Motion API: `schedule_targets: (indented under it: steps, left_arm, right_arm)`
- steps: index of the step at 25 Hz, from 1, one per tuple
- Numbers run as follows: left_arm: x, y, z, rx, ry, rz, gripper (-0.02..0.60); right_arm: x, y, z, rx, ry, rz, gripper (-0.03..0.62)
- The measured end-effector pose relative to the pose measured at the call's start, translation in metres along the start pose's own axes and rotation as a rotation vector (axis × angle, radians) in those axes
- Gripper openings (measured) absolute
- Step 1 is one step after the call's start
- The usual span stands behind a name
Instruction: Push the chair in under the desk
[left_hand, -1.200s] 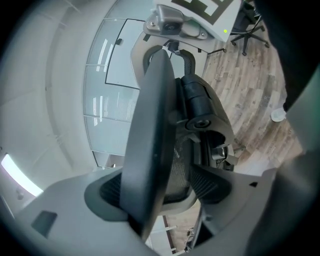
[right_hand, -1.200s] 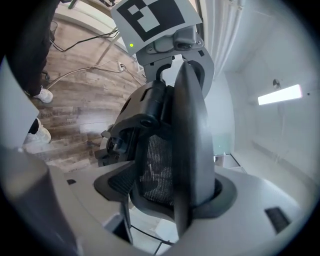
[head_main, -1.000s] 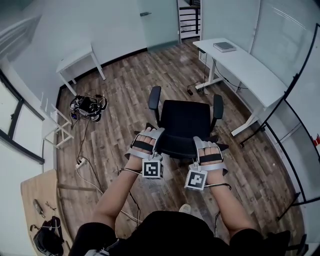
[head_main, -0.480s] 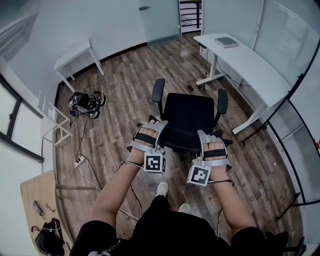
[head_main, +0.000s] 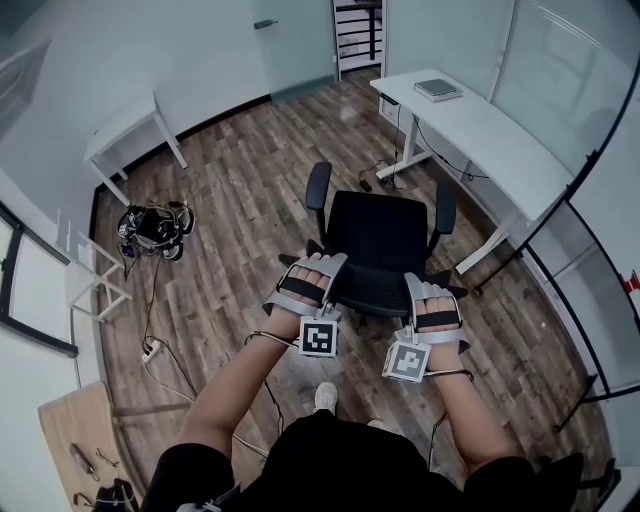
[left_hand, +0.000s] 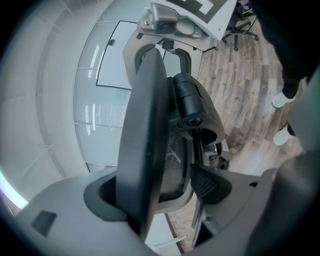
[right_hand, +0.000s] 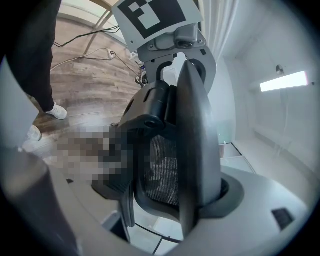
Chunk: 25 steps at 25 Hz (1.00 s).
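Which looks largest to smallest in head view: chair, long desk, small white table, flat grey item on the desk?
1. long desk and chair: alike; the chair sits nearer the camera, so unranked.
2. small white table
3. flat grey item

On the chair (head_main: 378, 250), the base is mostly hidden under the seat. Well left of the chair, a tangle of gear (head_main: 152, 226) is too small to identify, as is the flat thing (head_main: 438, 89) on the desk (head_main: 500, 150) beyond it.
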<state>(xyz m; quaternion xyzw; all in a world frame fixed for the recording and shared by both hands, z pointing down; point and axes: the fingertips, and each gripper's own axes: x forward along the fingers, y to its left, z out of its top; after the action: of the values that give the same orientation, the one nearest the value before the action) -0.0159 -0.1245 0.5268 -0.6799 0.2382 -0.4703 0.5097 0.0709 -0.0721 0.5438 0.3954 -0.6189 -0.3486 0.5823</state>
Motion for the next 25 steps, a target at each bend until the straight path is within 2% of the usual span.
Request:
schedule_targets:
  steps: [4, 10, 15, 18, 22, 25]
  left_arm:
    - [0.02, 0.001, -0.008, 0.025, -0.024, -0.032, 0.38]
    - [0.053, 0.01, -0.015, 0.018, -0.106, -0.059, 0.38]
    - [0.083, 0.028, -0.032, 0.14, -0.073, -0.005, 0.38]
    - [0.098, 0.037, -0.035, 0.143, -0.088, -0.003, 0.38]
    - [0.119, 0.046, -0.027, 0.086, -0.142, -0.022, 0.38]
    - [0.133, 0.049, -0.031, 0.135, -0.145, -0.017, 0.38]
  right_arm:
    - [0.02, -0.007, -0.006, -0.033, 0.065, -0.021, 0.403]
    - [0.049, -0.022, -0.004, 0.011, 0.112, -0.027, 0.405]
    - [0.071, -0.031, -0.01, 0.023, 0.146, -0.023, 0.411]
    - [0.085, -0.041, -0.013, 0.033, 0.158, -0.029, 0.411]
    - [0.102, -0.047, -0.023, 0.064, 0.161, -0.02, 0.411]
    - [0.111, -0.048, -0.026, 0.075, 0.174, -0.01, 0.411]
